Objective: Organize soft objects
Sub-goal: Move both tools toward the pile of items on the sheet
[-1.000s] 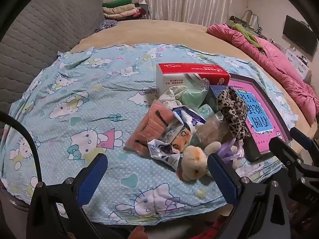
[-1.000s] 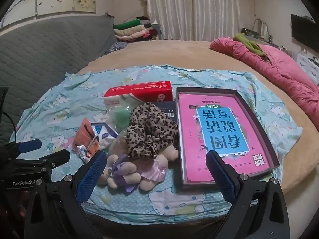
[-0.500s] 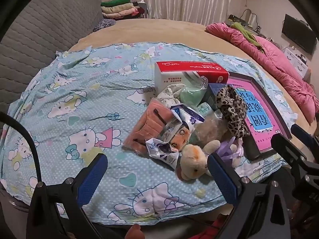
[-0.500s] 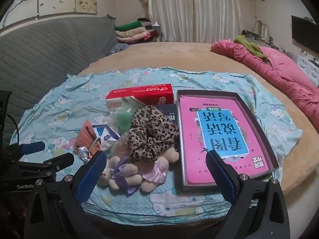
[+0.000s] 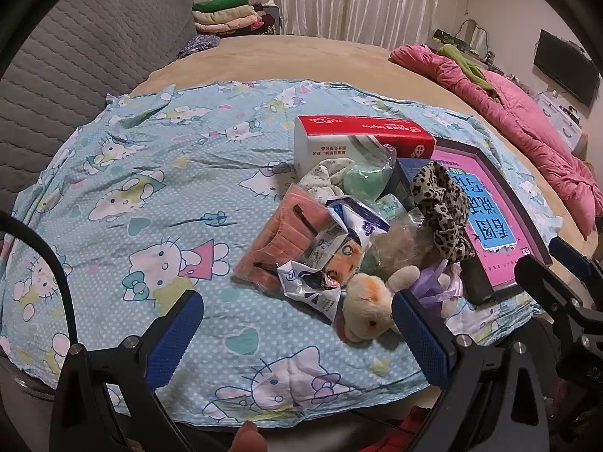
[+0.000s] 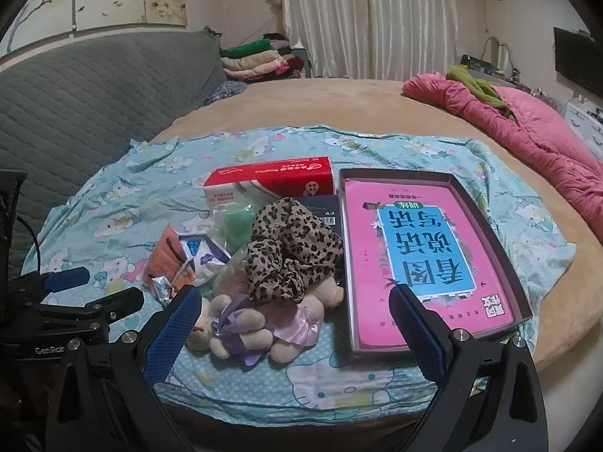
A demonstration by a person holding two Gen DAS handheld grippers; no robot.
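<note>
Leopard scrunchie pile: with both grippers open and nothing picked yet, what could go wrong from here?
1. The leopard scrunchie lies draped over the plush bear; grabbing one could drag the other along.
2. The crinkled wrappers overlap the orange mask pack, so a pinch may catch both.
3. The pile sits near the bed's edge, so a nudged bear might slide off.

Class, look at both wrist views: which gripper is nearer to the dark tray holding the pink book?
Right. The right gripper hovers open at the bed's edge, its right finger over the dark tray. The left gripper hangs open further left, the soft pile between it and the tray.
</note>
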